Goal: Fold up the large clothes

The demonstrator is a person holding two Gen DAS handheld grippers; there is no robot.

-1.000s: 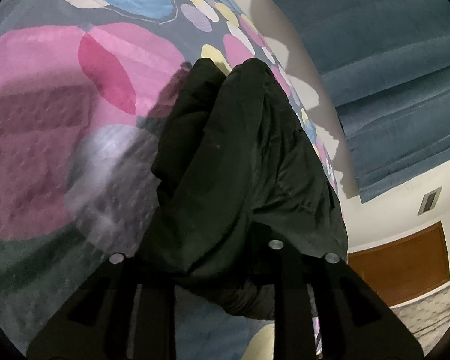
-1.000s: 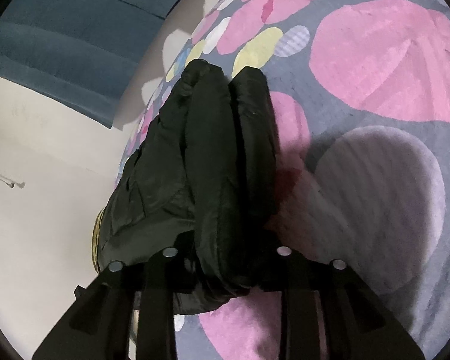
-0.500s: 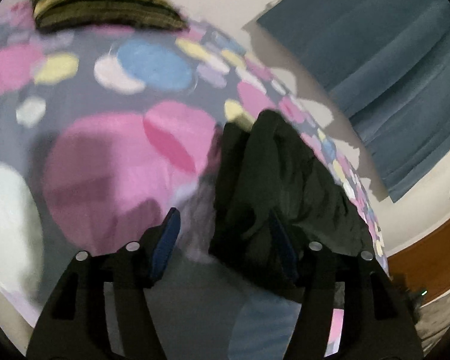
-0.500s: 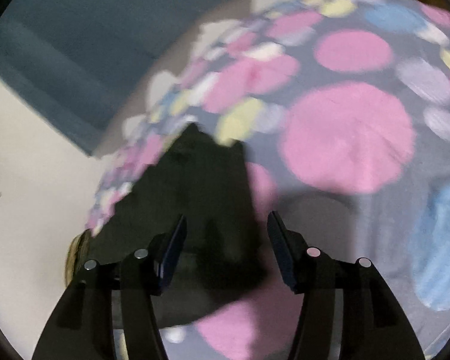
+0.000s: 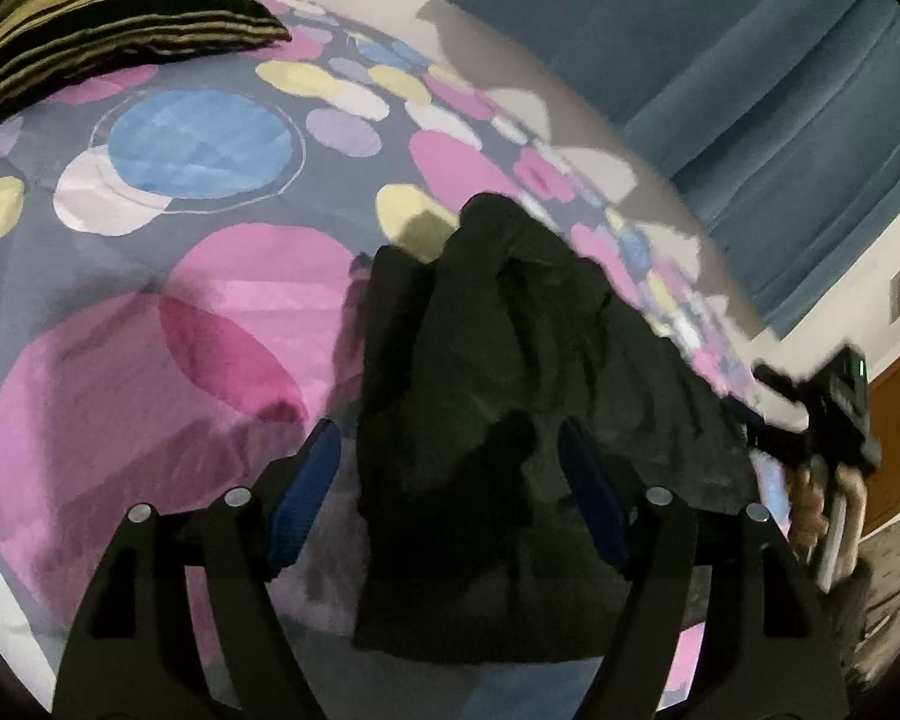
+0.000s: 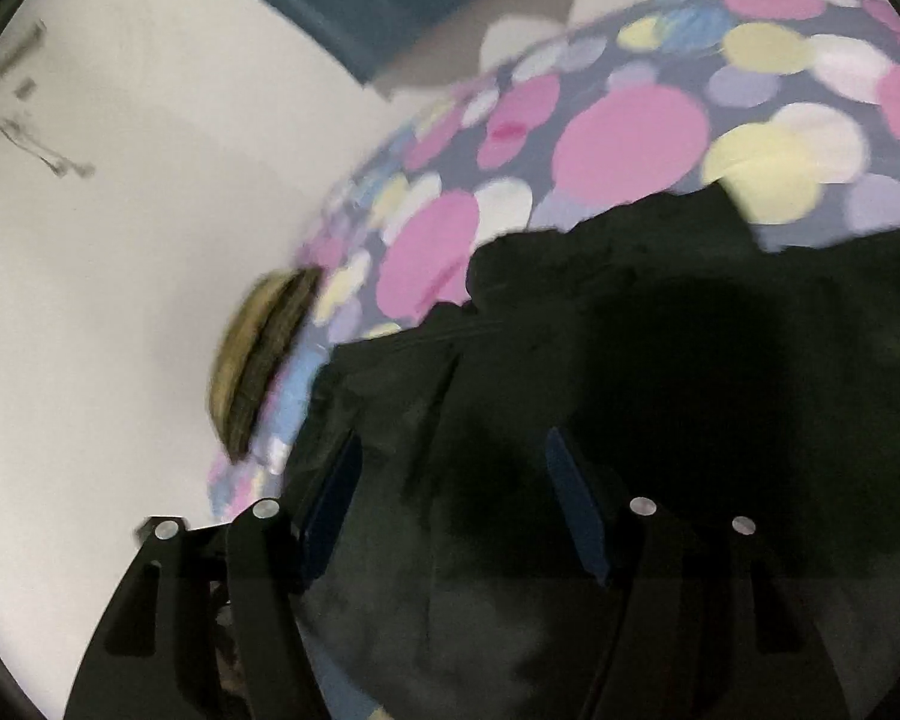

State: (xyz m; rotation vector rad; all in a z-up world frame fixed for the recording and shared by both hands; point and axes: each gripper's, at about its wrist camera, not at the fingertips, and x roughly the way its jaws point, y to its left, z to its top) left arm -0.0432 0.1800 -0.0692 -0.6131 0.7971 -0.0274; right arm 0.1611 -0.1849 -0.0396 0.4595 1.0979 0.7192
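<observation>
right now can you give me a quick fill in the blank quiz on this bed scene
1. The garment lying on the bedspread is ____ in colour.
2. Both the left tongs and the right tongs are ____, gripping nothing.
3. The big circle near the striped pillow is ____.
4. The curtain on the wall is ____.

Missing words: black; open; blue; blue
</observation>
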